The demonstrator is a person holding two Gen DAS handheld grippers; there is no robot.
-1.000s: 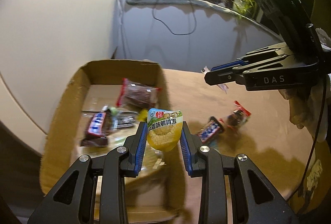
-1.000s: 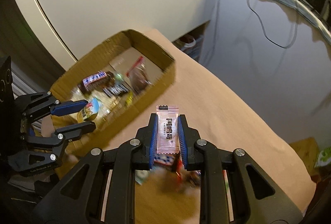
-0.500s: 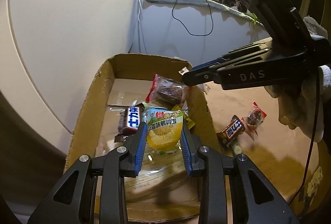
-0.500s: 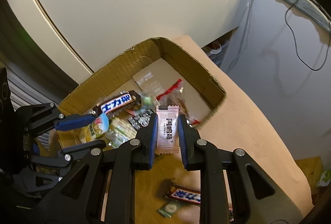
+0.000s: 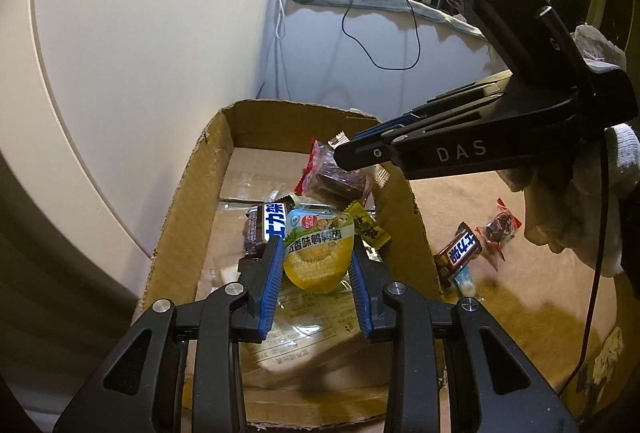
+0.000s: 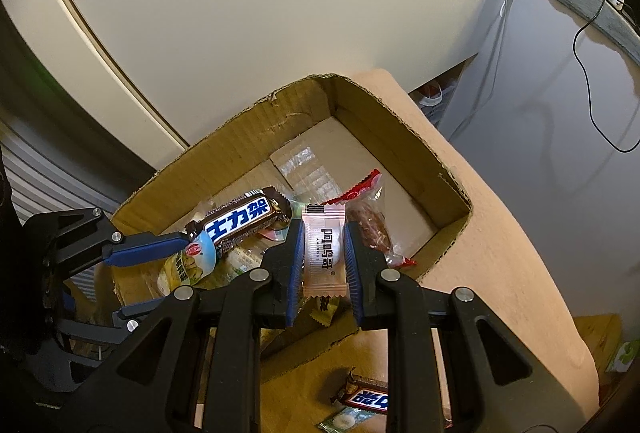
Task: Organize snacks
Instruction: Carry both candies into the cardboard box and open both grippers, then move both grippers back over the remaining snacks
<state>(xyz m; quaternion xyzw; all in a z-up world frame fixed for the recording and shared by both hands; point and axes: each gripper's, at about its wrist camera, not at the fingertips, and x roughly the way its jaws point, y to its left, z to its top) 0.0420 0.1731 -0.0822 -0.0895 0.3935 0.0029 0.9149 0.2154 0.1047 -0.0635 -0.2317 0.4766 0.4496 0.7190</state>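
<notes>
Cardboard box (image 5: 188,201) on tan table (image 5: 500,313), holding Snickers bar (image 6: 240,219) and red-ended packet (image 6: 368,217). Left gripper (image 5: 318,273) clamped on yellow jelly cup (image 5: 318,253) above box interior. Right gripper (image 6: 322,253) clamped on pink sachet (image 6: 323,249) over box's near wall. Second Snickers bar (image 5: 460,251) and red candy (image 5: 500,229) outside on table.

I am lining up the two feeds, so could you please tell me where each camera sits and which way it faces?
Left wrist: on the left gripper, looking down into the box; jaws shut on a yellow cup; a gloved hand shows.
Right wrist: on the right gripper, looking down over the box's edge; jaws shut on a pink sachet.
Shared: box, both grippers, the bar inside.
</notes>
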